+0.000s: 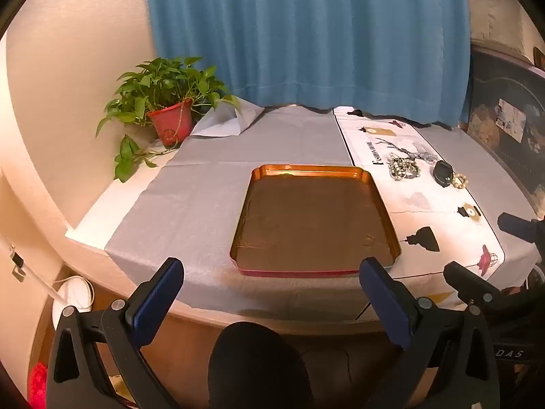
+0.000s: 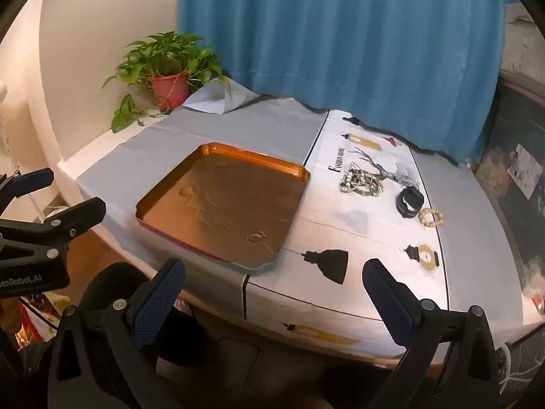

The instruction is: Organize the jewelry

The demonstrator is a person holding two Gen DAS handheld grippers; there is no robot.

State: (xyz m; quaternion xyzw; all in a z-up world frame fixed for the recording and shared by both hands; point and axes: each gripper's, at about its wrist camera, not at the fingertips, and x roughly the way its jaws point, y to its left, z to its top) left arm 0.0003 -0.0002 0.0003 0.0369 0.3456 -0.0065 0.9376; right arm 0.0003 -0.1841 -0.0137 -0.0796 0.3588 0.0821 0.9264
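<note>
While both the left gripper [image 1: 272, 296] and right gripper [image 2: 274, 294] are held with fingers fully spread and empty | bead tangle [image 2: 361, 182] is seen at tray's [image 2: 163, 184] two o'clock | judged light, limp, slippery | best pinched mid-clump.

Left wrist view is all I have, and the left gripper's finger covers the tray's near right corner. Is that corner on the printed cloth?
Observer: Yes. In the right wrist view that corner of the tray overlaps the black border of the printed cloth.
Operator: Is the right gripper carrying anything?
Observer: No. The right gripper is wide open with nothing between its fingers.
Operator: What is the black lump near the beads?
Observer: A black band curled into a loop, with the bead bracelet lying just beside it.
</note>
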